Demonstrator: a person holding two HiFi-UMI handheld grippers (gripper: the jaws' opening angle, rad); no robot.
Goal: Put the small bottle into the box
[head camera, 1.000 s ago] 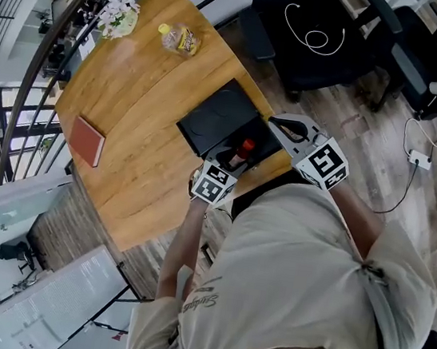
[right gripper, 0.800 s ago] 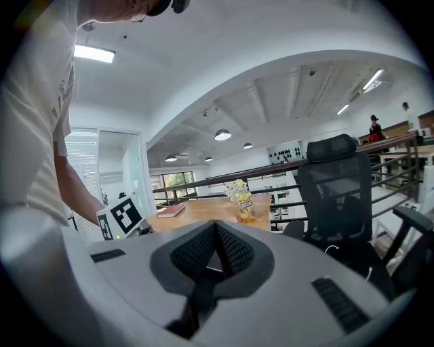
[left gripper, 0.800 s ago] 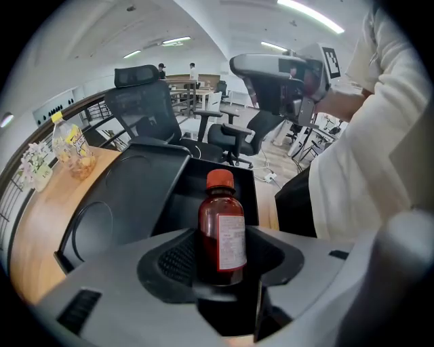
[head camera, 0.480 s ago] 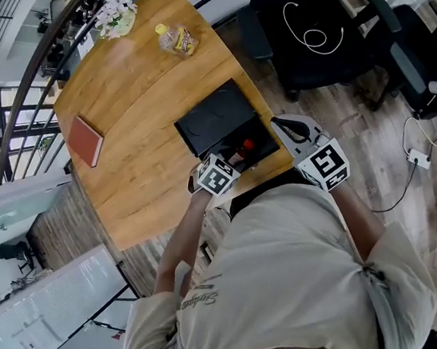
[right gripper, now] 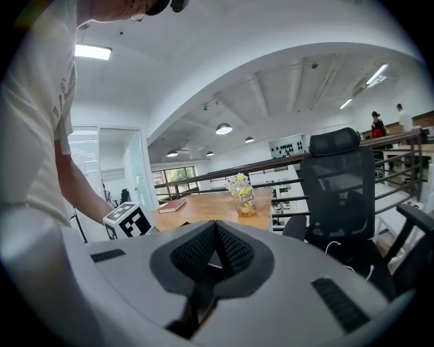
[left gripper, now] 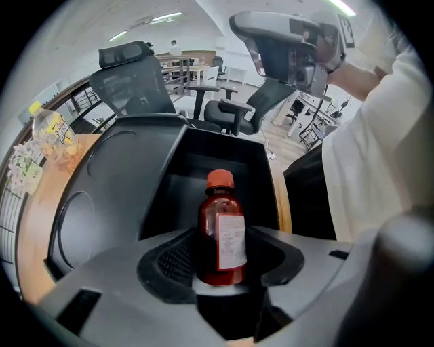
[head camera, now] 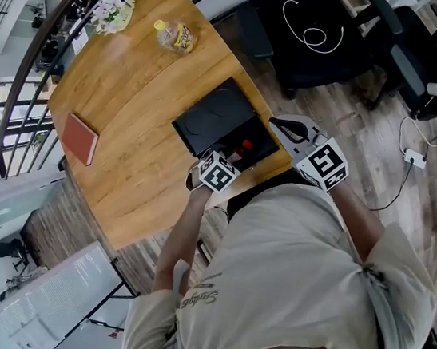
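The left tool is clenched on the small bottle, gripping it low on the body, upright, with the red cap clear above the jaws. It hangs at the near edge of the open black box; whether its base touches the box floor cannot be told. The sensible move is to keep the bottle vertical, carry it over the middle of the box, lower it until it stands, and only then release. The flat-lying lid left of the box is out of the way. The right tool is shut and empty, raised to the right of the box. Far beyond the box on the counter sit a yellow-capped bottle, flowers and a red book, none obstructing.
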